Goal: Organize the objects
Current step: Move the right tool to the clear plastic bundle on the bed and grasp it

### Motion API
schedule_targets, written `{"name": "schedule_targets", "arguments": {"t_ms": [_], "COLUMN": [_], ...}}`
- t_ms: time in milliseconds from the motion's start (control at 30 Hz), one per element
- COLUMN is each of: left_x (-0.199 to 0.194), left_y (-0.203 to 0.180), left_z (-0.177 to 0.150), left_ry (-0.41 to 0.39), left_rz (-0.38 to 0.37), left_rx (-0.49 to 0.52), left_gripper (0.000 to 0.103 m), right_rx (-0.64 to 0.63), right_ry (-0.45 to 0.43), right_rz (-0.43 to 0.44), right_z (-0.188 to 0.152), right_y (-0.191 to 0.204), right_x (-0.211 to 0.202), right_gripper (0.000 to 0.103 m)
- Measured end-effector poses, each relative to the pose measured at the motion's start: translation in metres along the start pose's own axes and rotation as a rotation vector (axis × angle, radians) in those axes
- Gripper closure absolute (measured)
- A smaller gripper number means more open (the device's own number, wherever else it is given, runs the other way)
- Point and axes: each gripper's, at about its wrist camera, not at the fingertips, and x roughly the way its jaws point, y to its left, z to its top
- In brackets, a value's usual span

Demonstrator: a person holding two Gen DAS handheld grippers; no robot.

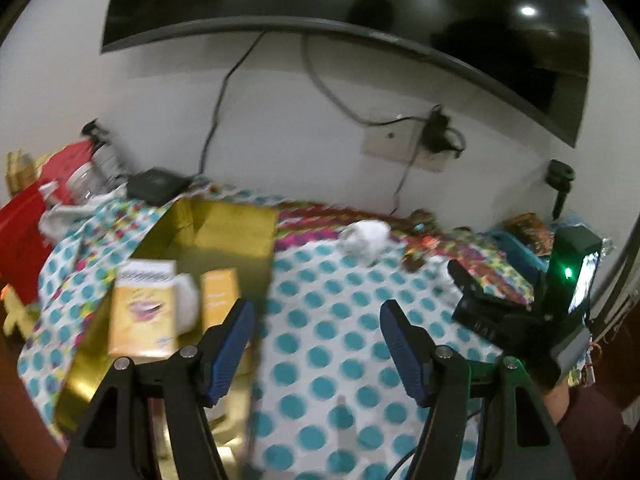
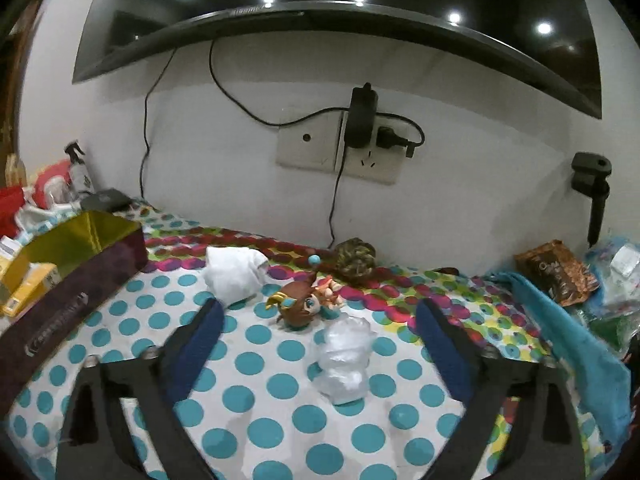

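Two grippers hang over a polka-dot cloth (image 2: 256,364), both with jaws spread wide and holding nothing. Right gripper (image 2: 320,320): a crumpled clear plastic wrap (image 2: 345,360) lies on the cloth between its fingers, slightly right of the midline and just ahead of the fingertips; its long axis runs roughly along the line of approach, the narrower end pointing away toward the wall. Just beyond it lies a small brown-haired doll (image 2: 306,304), tilted on its side, long axis slanting from lower left to upper right, face turned toward the camera; a white bundle (image 2: 234,274) sits to the doll's left, near the left fingertip. Left gripper (image 1: 316,320) hovers beside the open gold-lined box (image 1: 224,220), which already holds yellow cartons (image 1: 142,312). Judged from this layout, the right gripper is the nearer to the loose items and the box lies well to their left.
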Motion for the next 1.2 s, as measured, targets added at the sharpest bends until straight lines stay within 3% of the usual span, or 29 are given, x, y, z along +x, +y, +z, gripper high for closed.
{"name": "schedule_targets", "arguments": {"t_ms": [167,300,367,500,700,967,1200], "left_x": [0.026,0.041,0.049,0.062,0.077,0.112,0.127], "left_y": [-0.023,-0.026,-0.027,-0.028,-0.027,-0.035,-0.038], "left_z": [-0.004,-0.004,-0.001,0.007,0.018,0.013,0.011], "left_ry": [0.020,0.064,0.084,0.099,0.101,0.198,0.223], "left_rz": [-0.049,-0.087,-0.088,-0.027,0.017,0.063,0.077], "left_rx": [0.038,0.030,0.013,0.028,0.048,0.085,0.088], "left_gripper": [0.035,0.035,0.035,0.035,0.032,0.032,0.032], "right_rx": [0.037,0.096,0.102,0.069,0.112,0.090,0.100], "right_ry": [-0.129,-0.078,-0.062,-0.037,0.128,0.208,0.273], "right_rz": [-0.074,0.022,0.017,0.057,0.114,0.135,0.148], "right_z": [-0.003,-0.005,-0.005,-0.005,-0.004,-0.001,0.000], "right_y": [-0.006,-0.016,-0.017,-0.011,-0.024,-0.028,-0.026], "right_x": [-0.030,-0.027,-0.027,-0.023,0.018,0.052,0.070], "right_gripper": [0.000,0.000,0.000,0.000,0.000,0.001,0.021]}}
